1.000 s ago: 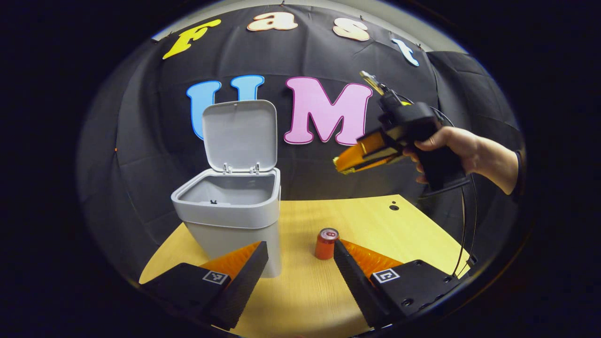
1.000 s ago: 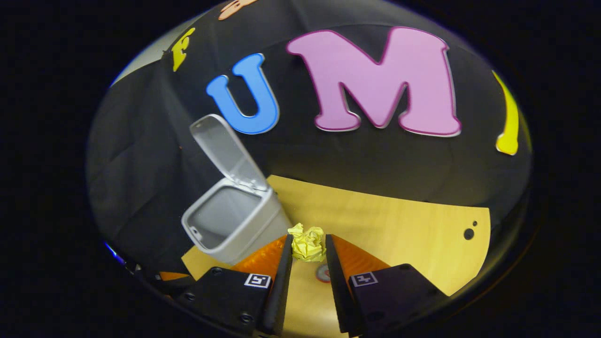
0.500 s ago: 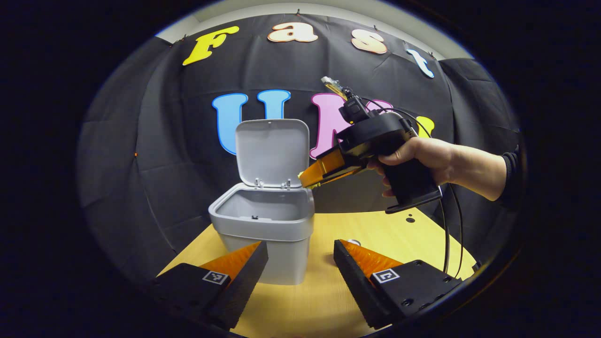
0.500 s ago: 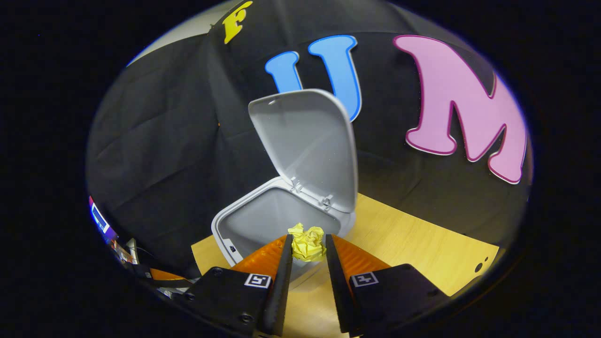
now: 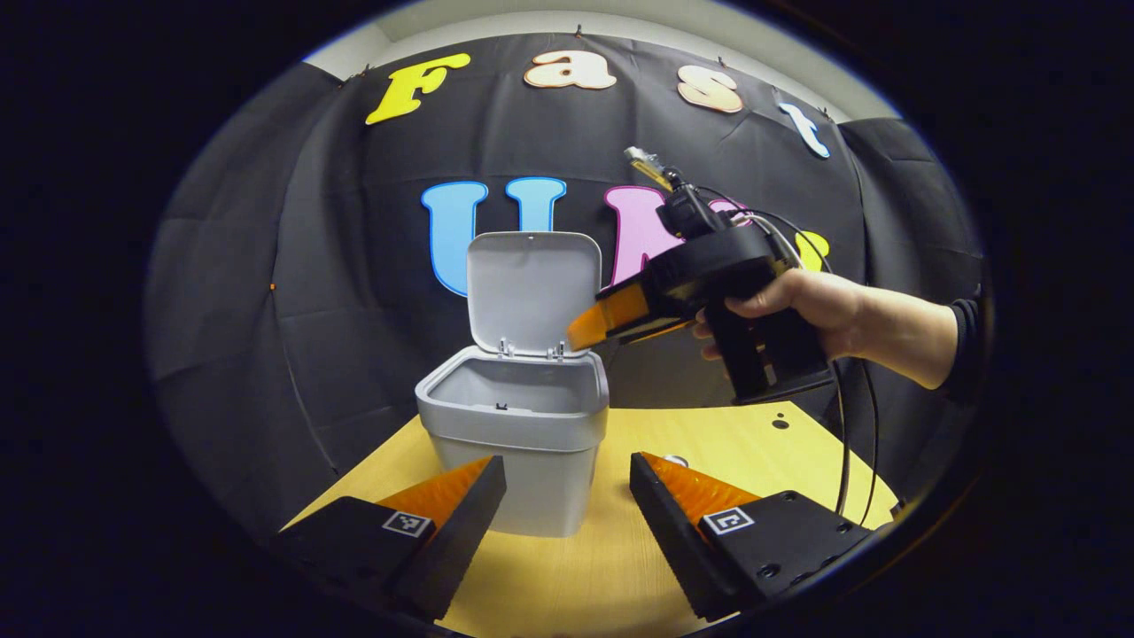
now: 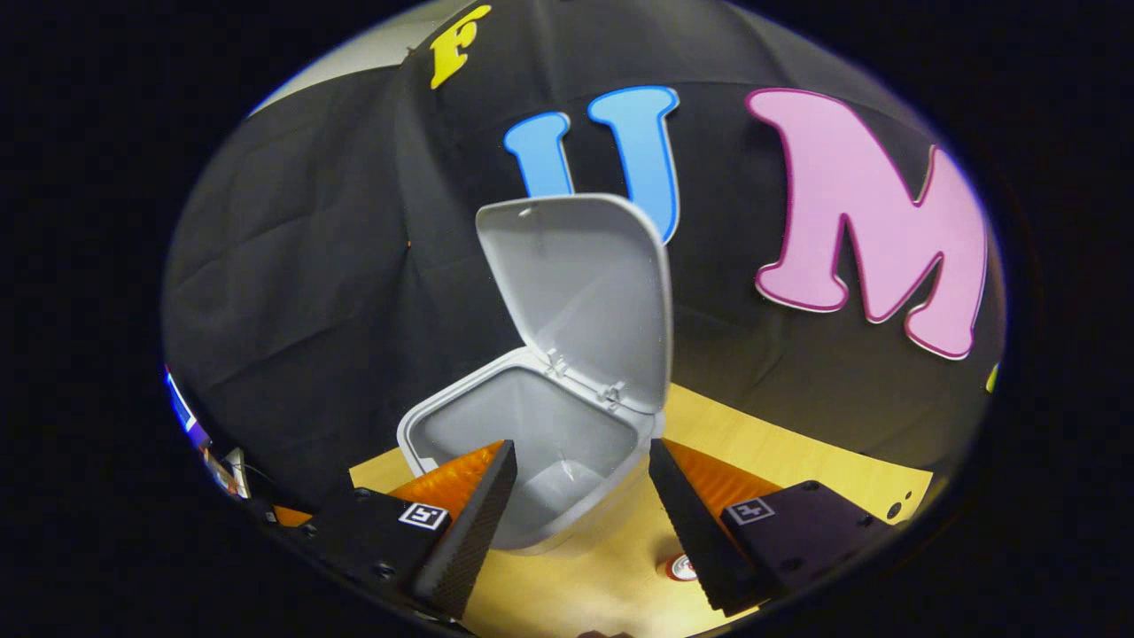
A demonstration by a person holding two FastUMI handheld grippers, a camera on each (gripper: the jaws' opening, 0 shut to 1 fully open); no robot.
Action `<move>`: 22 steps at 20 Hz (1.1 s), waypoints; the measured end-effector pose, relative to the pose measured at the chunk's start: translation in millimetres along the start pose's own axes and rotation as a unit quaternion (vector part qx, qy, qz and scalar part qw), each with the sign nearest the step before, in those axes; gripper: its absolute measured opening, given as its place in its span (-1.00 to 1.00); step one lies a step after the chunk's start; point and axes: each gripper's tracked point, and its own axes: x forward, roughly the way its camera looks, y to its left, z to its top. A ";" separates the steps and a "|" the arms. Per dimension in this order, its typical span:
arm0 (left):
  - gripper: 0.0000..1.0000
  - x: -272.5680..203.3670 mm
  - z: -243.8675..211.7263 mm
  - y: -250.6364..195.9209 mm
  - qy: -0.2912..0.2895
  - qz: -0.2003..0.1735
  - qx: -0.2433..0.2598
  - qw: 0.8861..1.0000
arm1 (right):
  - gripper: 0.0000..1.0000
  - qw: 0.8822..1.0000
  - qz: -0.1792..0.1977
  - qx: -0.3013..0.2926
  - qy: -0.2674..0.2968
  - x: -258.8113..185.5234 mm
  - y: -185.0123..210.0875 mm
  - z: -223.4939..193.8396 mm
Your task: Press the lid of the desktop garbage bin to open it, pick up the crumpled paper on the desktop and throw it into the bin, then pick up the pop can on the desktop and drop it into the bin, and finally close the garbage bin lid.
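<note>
The grey bin [image 5: 518, 430] stands on the wooden table [image 5: 611, 558] with its lid [image 5: 533, 285] swung up and back. A hand [image 5: 828, 310] holds my right gripper [image 5: 578, 335] just above the bin's right rim. In the right gripper view, my right gripper [image 6: 580, 450] is open over the bin's mouth [image 6: 532, 425], nothing between its fingers. My left gripper [image 5: 567, 461] is open low in front of the bin, also holding nothing. The pop can [image 6: 680, 567] stands on the table right of the bin; just its top [image 5: 675, 460] peeks over my left gripper's right finger.
The black cloth wall rises right behind the bin. A cable [image 5: 842, 443] hangs from the right gripper's handle down toward the table's right edge. Small dark holes [image 5: 780, 423] mark the tabletop at the back right.
My right gripper opened over the bin and the yellow crumpled paper left its fingers. The left gripper drifted slightly, keeping the bin centred.
</note>
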 end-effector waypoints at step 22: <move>0.94 211.7 -191.4 -141.1 0.098 -0.148 0.039 0.983 | 0.97 0.937 -0.341 -0.004 -0.082 -200.9 -231.1 -81.6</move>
